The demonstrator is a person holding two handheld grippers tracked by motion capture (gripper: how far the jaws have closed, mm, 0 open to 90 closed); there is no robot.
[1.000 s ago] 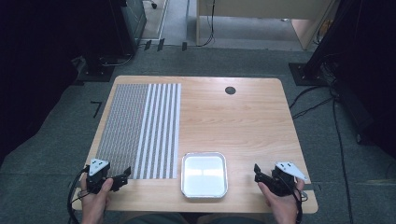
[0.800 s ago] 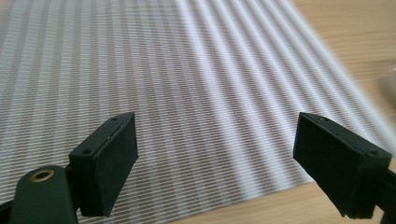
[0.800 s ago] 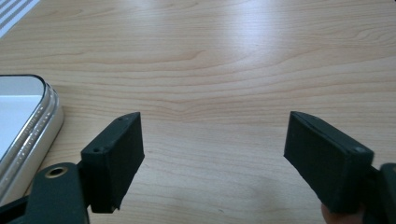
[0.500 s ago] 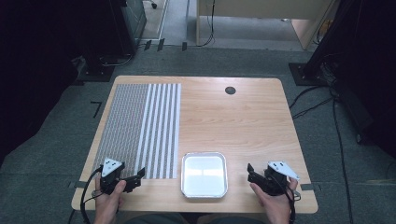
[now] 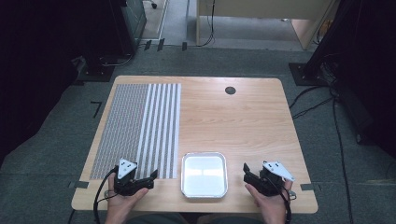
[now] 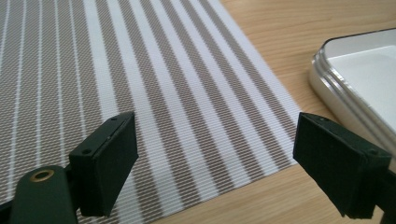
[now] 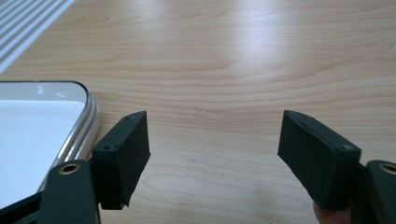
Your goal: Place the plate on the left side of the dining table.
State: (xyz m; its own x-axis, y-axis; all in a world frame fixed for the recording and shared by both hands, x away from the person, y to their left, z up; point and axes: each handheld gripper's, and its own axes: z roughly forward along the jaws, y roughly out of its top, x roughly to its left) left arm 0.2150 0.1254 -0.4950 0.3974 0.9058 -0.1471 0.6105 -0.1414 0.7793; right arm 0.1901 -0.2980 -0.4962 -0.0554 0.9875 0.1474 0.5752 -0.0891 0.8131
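Tray [image 5: 204, 174], white inside with a silvery rim, sits on the wooden desk [image 5: 233, 121] near its front edge, roughly midway between the two tools. It lies flat and looks empty in the high view. To its left a striped placemat [image 5: 140, 128] covers the left part of the desk, with fine stripes on its left half and broad grey and white stripes on its right half; the mat's right edge runs just beside the tray's left rim without touching it.

The left tool [image 5: 150, 177], held in the person's left hand [image 5: 122, 198], hovers over the near right corner of the placemat, its tips pointing toward the tray. In the left gripper view its jaws stand wide apart with nothing between them, the mat [image 6: 154, 93] beneath and the tray's rim [image 6: 345, 88] at the right.

The right tool [image 5: 246, 170], held in the right hand [image 5: 268, 203], sits just right of the tray, tips pointing toward it. In the right gripper view its jaws are also spread wide and empty, over bare wood [image 7: 243, 70], with the tray's corner [image 7: 70, 116] at the left.

A small dark round grommet [image 5: 230, 90] is set into the desk near its far edge. Cables [image 5: 313, 100] lie on the grey floor to the right.
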